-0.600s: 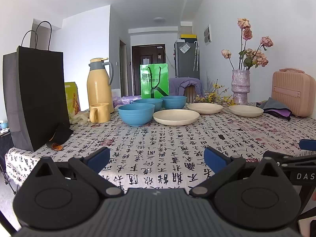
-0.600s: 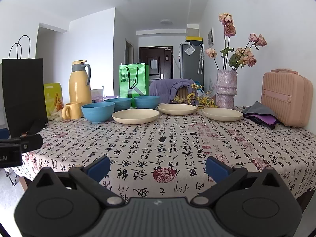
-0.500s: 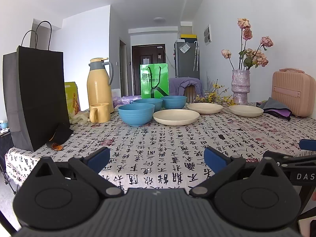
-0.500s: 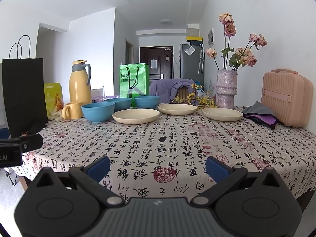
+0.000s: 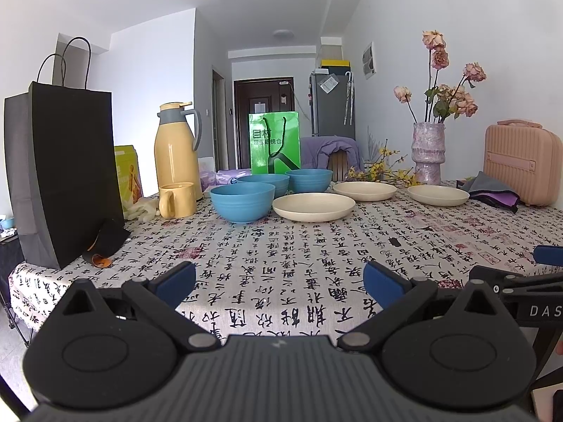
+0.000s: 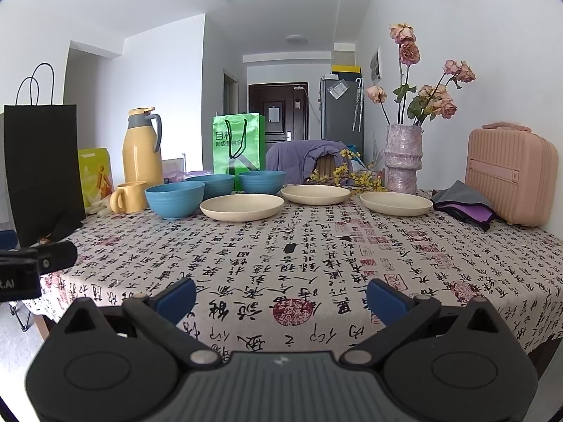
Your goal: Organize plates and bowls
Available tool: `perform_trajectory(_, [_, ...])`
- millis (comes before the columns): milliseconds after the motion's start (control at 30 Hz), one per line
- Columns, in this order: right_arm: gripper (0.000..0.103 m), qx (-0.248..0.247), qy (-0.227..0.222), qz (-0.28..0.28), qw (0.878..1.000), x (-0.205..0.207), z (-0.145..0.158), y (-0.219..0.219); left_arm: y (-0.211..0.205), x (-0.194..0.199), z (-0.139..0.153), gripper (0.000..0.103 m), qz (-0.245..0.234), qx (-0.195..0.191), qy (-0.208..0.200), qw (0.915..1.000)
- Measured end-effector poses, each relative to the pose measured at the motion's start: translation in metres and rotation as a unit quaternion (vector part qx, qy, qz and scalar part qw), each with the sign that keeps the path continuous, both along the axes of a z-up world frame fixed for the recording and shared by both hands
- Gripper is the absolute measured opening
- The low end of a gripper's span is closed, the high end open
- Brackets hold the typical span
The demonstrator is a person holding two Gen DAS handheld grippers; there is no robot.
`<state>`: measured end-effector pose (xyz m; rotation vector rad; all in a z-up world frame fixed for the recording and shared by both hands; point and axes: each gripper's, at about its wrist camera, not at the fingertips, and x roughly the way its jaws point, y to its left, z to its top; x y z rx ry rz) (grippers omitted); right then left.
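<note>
We hold the left hand-held gripper (image 5: 278, 283) and right hand-held gripper (image 6: 281, 293) spread wide and empty, well short of the blue bowls (image 5: 242, 201) and cream plates (image 5: 313, 206) across the surface (image 6: 316, 256). Reaching over, we might knock the mug (image 5: 176, 199) or vase (image 6: 403, 158).

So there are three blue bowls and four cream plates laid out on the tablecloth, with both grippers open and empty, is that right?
Not quite: there are three cream plates, not four, as the right wrist view shows. The rest holds: three blue bowls stand on the tablecloth, and the left gripper and right gripper are both open and empty.
</note>
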<state>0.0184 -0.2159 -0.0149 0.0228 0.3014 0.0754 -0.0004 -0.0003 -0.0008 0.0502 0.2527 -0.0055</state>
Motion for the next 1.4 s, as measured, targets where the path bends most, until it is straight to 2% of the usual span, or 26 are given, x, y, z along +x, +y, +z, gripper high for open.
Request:
perform_trajectory(767, [0.103,-0.001,0.001,-0.001,1.0,0.002,0.001,0.001,-0.003,0.001,-0.012,0.103,0.001,-0.005,0.002,1.0])
perform_trajectory(867, [0.103,-0.004,-0.002,-0.001,1.0,0.003,0.001,0.002,-0.001,0.002,-0.009,0.103,0.0,-0.019,0.005,0.9998])
perform_trajectory(933, [0.103,-0.007,-0.003,0.0,1.0,0.004,0.001,0.003,0.0,0.003,-0.005,0.103,0.002,-0.046,0.017,0.9988])
perform_trajectory(1067, [0.103,-0.01,-0.005,-0.003,1.0,0.007,0.003,0.002,0.002,0.006,0.0,0.103,0.007,-0.064,0.026,0.9976])
perform_trajectory(1133, [0.103,-0.01,-0.008,-0.006,1.0,0.01,0.005,0.001,0.002,0.006,0.002,0.103,0.01,-0.06,0.025,0.9978])
perform_trajectory(1233, [0.103,-0.009,-0.01,-0.009,1.0,0.016,0.007,0.001,0.001,0.009,0.001,0.103,0.012,-0.032,0.007,0.9994])
perform_trajectory(1400, [0.103,-0.022,-0.016,-0.011,1.0,0.023,0.008,0.004,0.002,0.018,0.003,0.103,0.018,-0.026,0.01,0.9994])
